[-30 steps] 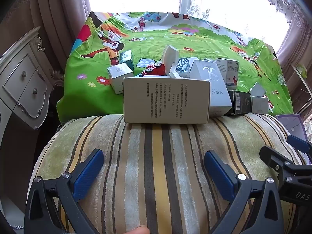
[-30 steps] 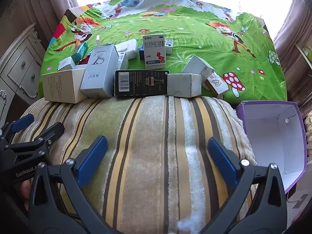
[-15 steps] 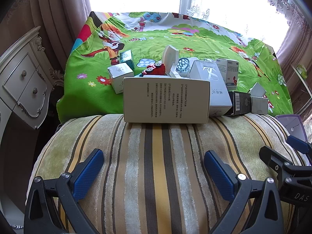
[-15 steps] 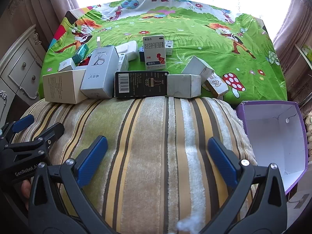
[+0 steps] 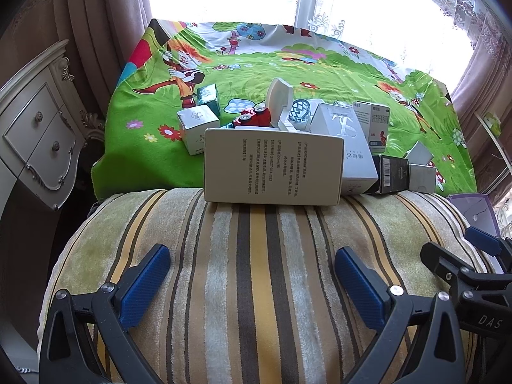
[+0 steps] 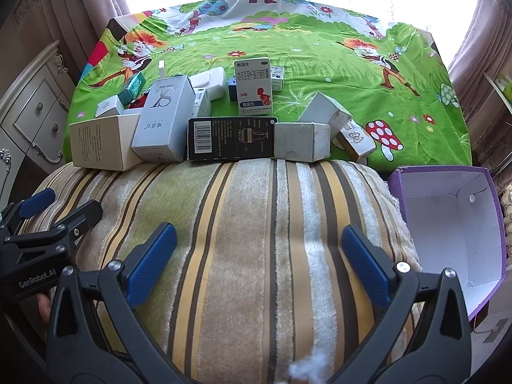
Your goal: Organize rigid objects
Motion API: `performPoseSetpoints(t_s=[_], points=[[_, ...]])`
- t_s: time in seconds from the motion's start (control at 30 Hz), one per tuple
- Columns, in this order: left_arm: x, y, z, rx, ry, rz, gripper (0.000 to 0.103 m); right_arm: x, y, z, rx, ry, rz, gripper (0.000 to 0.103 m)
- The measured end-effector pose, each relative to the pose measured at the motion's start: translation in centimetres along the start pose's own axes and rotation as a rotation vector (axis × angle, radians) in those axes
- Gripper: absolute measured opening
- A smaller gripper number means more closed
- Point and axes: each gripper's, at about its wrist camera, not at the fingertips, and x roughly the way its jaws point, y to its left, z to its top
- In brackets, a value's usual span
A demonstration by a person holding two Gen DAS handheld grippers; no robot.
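Left wrist view: left gripper (image 5: pixel 251 275) low over striped cushion (image 5: pixel 256 288), level, jaws wide, nothing between the blue pads (image 5: pixel 144 283). Ahead, beige box (image 5: pixel 272 166) at the cushion's far edge, touching white box (image 5: pixel 348 147); right gripper (image 5: pixel 473 256) at the right edge.

Right wrist view: right gripper (image 6: pixel 256 256) likewise low over the cushion, spread wide, empty. Black box (image 6: pixel 232 139) and grey box (image 6: pixel 302 142) side by side on green cloth (image 6: pixel 320 48); open purple box (image 6: pixel 454 224) to the right.

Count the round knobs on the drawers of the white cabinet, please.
2. The upper knob sits on the top drawer of the white cabinet, at the far left. The lower knob sits on the drawer below. More may be hidden past the picture's edge.
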Motion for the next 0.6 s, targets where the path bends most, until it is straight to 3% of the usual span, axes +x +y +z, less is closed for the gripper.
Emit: performPoseSetpoints(t_s=[0.23, 0.5, 0.6], points=[[-0.2, -0.3, -0.1, 0.016, -0.015, 0.01, 0.103, 0.0, -0.8, 0.4, -0.036, 0.051, 0.067, 0.103], [-1.3, 0.7, 0.6, -0.055, -0.058, -0.092, 0.103, -0.6, -2.0, 0.3, 0.035, 0.009, 0.128, 0.103], [-1.3, 0.4, 1.3, -0.046, -0.06, -0.098, 0.103, -0.7, -2.3, 0.3, 0.057, -0.004, 0.144, 0.103]])
